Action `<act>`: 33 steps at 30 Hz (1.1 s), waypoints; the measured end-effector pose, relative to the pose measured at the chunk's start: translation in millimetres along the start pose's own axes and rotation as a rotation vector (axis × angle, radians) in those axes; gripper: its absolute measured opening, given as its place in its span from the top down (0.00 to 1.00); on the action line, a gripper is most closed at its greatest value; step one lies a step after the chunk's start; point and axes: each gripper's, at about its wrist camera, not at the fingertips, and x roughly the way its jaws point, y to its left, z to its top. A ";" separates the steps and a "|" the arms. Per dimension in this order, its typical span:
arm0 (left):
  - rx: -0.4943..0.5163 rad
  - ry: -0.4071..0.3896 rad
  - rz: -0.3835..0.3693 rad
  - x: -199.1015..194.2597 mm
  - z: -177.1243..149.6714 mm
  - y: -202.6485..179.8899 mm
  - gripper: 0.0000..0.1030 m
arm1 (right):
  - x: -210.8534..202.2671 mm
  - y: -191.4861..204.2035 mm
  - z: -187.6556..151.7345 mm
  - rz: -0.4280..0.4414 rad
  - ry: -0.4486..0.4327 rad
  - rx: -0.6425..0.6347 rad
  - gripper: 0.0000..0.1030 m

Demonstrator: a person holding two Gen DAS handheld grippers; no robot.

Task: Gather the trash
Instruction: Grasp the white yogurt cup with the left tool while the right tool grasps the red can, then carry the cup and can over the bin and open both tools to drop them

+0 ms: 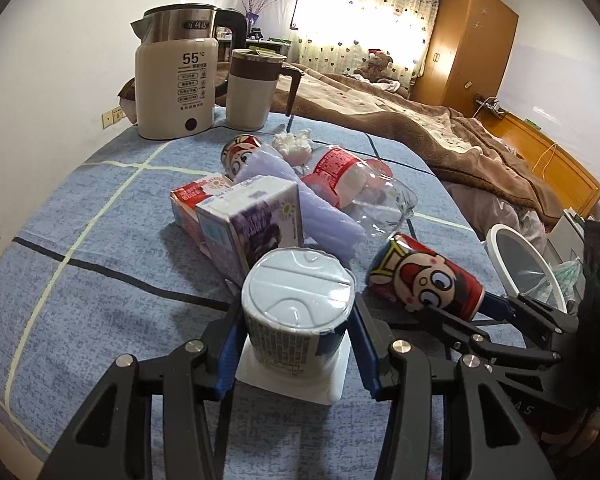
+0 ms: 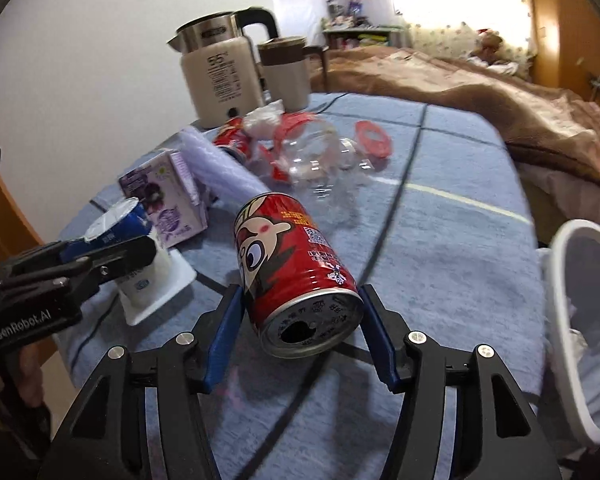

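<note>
My left gripper [image 1: 296, 312] is shut on an upside-down yogurt cup [image 1: 298, 308] that stands on its white lid on the blue cloth; the cup also shows in the right wrist view [image 2: 140, 248]. My right gripper [image 2: 302, 300] is shut on a red cartoon can [image 2: 292, 268], held on its side, also seen in the left wrist view [image 1: 424, 280]. Behind lie two milk cartons [image 1: 252, 220], a purple roll [image 1: 324, 208], a crushed clear bottle [image 1: 360, 188], a second red can [image 1: 240, 156] and a crumpled tissue [image 1: 292, 144].
A white-rimmed trash bin [image 2: 568, 320] stands off the table's right edge, also in the left wrist view [image 1: 516, 264]. A kettle [image 1: 172, 80] and a mug [image 1: 252, 88] stand at the back. A red bottle ring [image 2: 374, 138] lies on the cloth. A bed lies beyond.
</note>
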 end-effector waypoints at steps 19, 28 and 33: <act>0.038 0.019 -0.029 6.6 -2.7 -21.4 0.51 | -5.4 -9.4 -13.8 0.049 0.093 0.022 0.43; 0.035 0.026 -0.022 5.4 -2.3 -17.9 0.51 | 10.3 -9.9 -1.3 0.019 0.107 0.070 0.48; 0.046 0.019 -0.016 2.5 -2.3 -22.2 0.51 | 4.1 -13.4 -3.6 -0.013 0.074 0.097 0.48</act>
